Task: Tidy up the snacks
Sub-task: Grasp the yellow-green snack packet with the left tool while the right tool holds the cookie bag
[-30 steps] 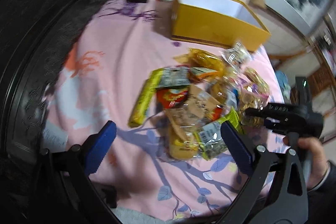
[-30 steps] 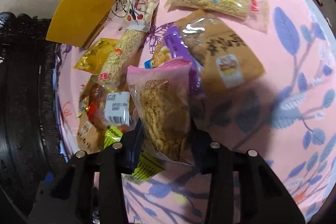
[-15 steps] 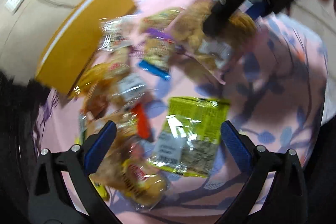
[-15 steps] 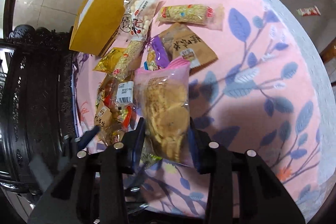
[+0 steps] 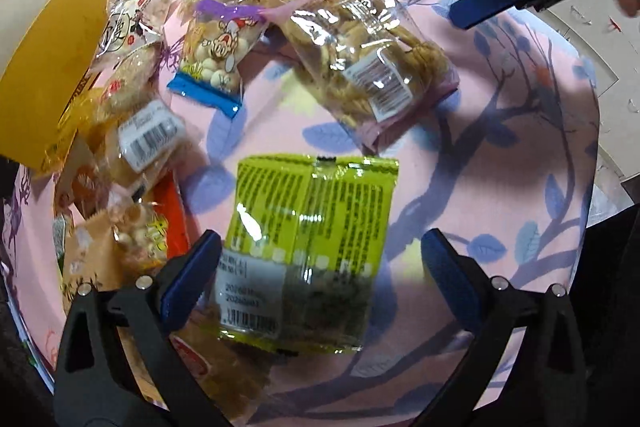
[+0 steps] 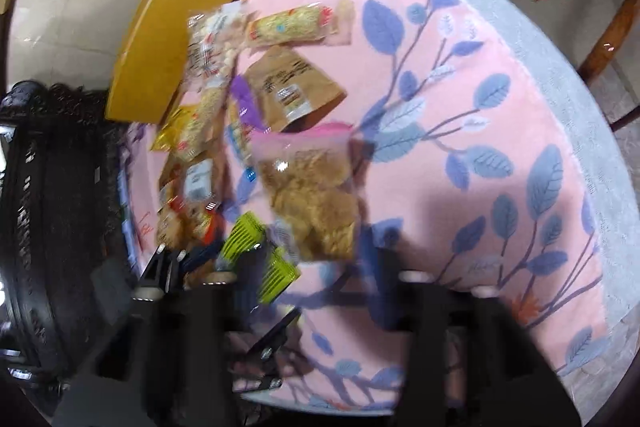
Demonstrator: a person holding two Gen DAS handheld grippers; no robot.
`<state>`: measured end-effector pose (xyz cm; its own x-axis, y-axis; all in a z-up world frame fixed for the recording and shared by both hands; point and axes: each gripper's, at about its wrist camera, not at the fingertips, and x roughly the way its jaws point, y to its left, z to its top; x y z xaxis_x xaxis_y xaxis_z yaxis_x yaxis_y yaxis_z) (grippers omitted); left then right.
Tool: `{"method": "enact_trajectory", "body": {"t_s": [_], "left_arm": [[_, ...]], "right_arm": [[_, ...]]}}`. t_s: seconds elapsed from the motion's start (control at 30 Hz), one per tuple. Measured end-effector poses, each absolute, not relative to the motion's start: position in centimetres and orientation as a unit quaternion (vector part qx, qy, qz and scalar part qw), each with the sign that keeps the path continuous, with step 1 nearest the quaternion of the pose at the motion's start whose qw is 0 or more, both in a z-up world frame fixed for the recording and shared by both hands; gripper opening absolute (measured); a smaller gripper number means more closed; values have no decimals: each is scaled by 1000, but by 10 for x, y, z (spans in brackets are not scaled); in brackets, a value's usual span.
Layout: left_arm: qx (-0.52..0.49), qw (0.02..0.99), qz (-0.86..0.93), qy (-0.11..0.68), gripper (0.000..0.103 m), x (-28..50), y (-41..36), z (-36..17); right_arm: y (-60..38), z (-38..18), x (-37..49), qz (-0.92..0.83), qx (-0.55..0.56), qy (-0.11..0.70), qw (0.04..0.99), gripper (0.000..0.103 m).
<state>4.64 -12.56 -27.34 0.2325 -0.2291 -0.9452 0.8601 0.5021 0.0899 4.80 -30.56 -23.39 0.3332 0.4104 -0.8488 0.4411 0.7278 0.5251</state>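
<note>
My left gripper [image 5: 316, 277] is open, its blue pads on either side of a lime-green snack packet [image 5: 308, 255] lying on the pink cloth. A clear pink-edged bag of brown crackers [image 5: 368, 67] lies beyond it, loose on the cloth; it also shows in the right wrist view [image 6: 312, 195]. My right gripper [image 6: 320, 283] is open just behind that bag, and its blue fingers [image 5: 492, 5] show at the top right of the left wrist view. The yellow box [image 5: 76, 39] stands at the far left edge.
Several more snack packets lie in a pile along the left by the box, among them a blue-edged bag of white balls [image 5: 216, 55] and a brown pouch [image 6: 288, 87]. A dark carved cabinet [image 6: 52, 207] borders the table. A wooden chair [image 6: 608, 39] stands to the right.
My right gripper has opened and let go of the cracker bag, which now lies on the cloth. My left gripper has swung over the pile and moved down around the green packet.
</note>
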Motion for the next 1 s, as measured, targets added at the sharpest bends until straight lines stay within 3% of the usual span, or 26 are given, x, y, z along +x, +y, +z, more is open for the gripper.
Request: {"method": "enact_trajectory", "body": {"t_s": [0.3, 0.33, 0.4, 0.5, 0.57, 0.77, 1.0], "left_arm": [[272, 726, -375, 509, 100, 36, -109, -276], [271, 727, -374, 508, 98, 35, -108, -275], [265, 730, -376, 505, 95, 30, -105, -275], [257, 738, -379, 495, 77, 23, -97, -270], [250, 741, -374, 498, 71, 21, -90, -267], [213, 761, -354, 499, 69, 9, -79, -257], [154, 801, -330, 476, 69, 1, -58, -203]], "right_arm": [[-251, -257, 93, -23, 227, 629, 744, 79], [-245, -255, 93, -25, 197, 623, 756, 73], [-241, -253, 90, -24, 158, 622, 767, 47], [-260, -252, 79, -29, 200, 620, 758, 41], [-273, -248, 70, -33, 228, 613, 756, 40], [-298, -225, 41, -25, 270, 587, 763, 40], [-296, -188, 32, -1, 277, 552, 786, 40]]}}
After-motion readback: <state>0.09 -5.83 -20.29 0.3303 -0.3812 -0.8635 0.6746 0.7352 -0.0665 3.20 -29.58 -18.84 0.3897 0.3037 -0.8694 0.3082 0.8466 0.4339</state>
